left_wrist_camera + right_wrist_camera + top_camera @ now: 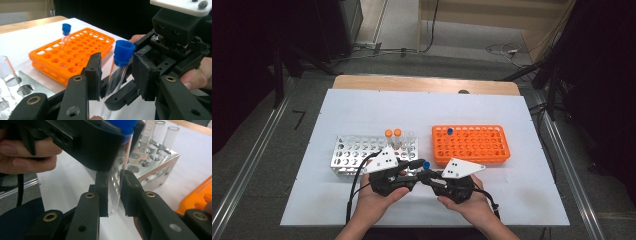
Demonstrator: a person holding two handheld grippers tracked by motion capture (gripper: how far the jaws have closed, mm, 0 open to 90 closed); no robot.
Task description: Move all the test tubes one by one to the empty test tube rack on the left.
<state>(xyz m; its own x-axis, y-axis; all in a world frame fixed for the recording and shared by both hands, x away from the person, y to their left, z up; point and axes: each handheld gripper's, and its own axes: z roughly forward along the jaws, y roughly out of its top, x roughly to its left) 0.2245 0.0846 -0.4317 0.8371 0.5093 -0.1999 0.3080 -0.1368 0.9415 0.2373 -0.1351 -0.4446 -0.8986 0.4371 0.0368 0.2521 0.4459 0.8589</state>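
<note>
- Tube (pixel 117 72) of clear plastic with a blue cap (pixel 123 52) stands nearly upright between the 2 grippers, above the white table cover (pixel 362 107) in front of the 2 racks.
- Right gripper (pixel 115 192) clamps the lower part of the tube: in the right gripper view its 2 black pads press the glassy wall from both sides, with the rounded bottom end just showing below them.
- Left gripper (pixel 116 75) faces it from the other side. In the left gripper view its jaws stand at either side of the capped upper end, and a gap shows between each pad and the cap, so they are narrow but not pressing.
- In the high view the 2 hands sit close together at the near edge of the table, the left hand (pixel 379 197) and the right hand (pixel 469 202) each wrapped round a gripper body, and the blue cap shows between the 2 grey plates.
- Orange rack (pixel 472 144) lies behind the right hand; 1 blue-capped tube (pixel 449 134) stands in a hole near its far left corner.
- Metal rack (pixel 352 152) lies behind the left hand; 2 orange-capped tubes (pixel 393 136) stand at its far right end, beside some uncapped clear tubes (pixel 160 132).
</note>
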